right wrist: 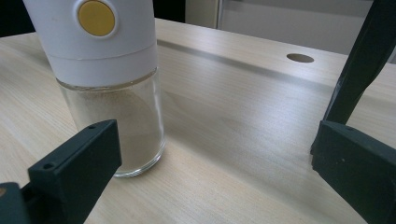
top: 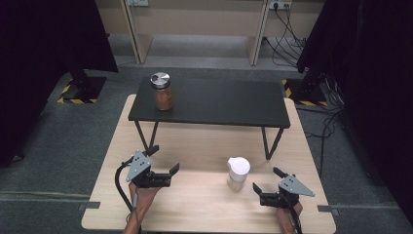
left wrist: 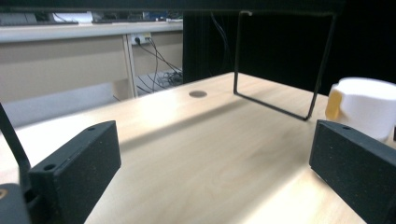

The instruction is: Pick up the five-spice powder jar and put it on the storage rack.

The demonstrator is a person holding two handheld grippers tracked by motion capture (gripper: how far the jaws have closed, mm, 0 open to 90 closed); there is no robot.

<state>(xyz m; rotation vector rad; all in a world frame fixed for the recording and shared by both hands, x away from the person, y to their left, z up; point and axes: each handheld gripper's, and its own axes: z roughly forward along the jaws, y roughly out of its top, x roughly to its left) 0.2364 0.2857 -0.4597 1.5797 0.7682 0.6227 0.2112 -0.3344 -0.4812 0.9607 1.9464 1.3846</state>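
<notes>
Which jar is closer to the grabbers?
The white-topped jar on the wooden table, just beside the right gripper. The silver-lidded jar stands far off, up on the black shelf.

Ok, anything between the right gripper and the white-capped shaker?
Nothing: in the high view only bare wooden table separates the right gripper from the shaker; the right gripper view agrees, jaws open.

You find no readable text, label, brand or number here. The white-capped shaker (right wrist: 100, 70) carries a plain yellow dot, and the floor plates (top: 78, 92) have yellow-black hazard stripes, without any words.
</notes>
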